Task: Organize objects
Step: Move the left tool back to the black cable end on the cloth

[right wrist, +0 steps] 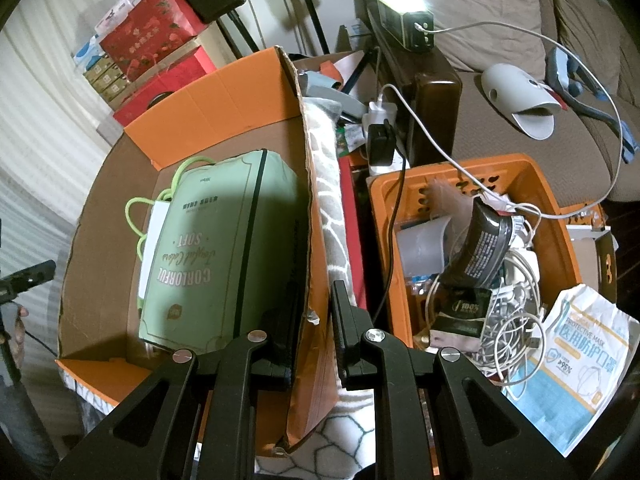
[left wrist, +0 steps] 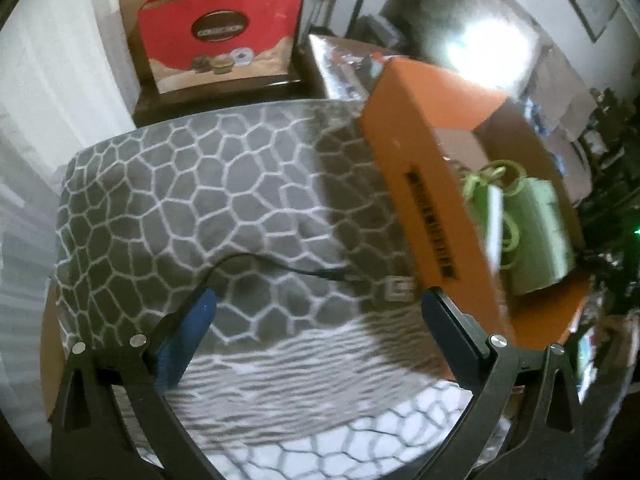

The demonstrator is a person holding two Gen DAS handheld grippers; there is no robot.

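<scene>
An orange cardboard box (right wrist: 224, 92) stands open on a grey blanket with a white honeycomb pattern (left wrist: 192, 200). A green paper bag (right wrist: 224, 248) printed "COLORFUL SOFT" lies inside it; the bag also shows in the left wrist view (left wrist: 536, 236). My right gripper (right wrist: 316, 312) is shut on the box's right wall (right wrist: 308, 240), one finger inside, one outside. My left gripper (left wrist: 320, 312) is open and empty over the blanket, left of the box (left wrist: 424, 176). A thin black cable (left wrist: 280, 266) lies on the blanket between its fingers.
An orange plastic basket (right wrist: 560, 236) full of cables, a dark tube and small packs stands right of the box. A face-mask packet (right wrist: 580, 344) leans at its right. A power strip (right wrist: 380, 132) and sofa (right wrist: 500, 80) lie behind. Red bags (left wrist: 220, 40) stand beyond the blanket.
</scene>
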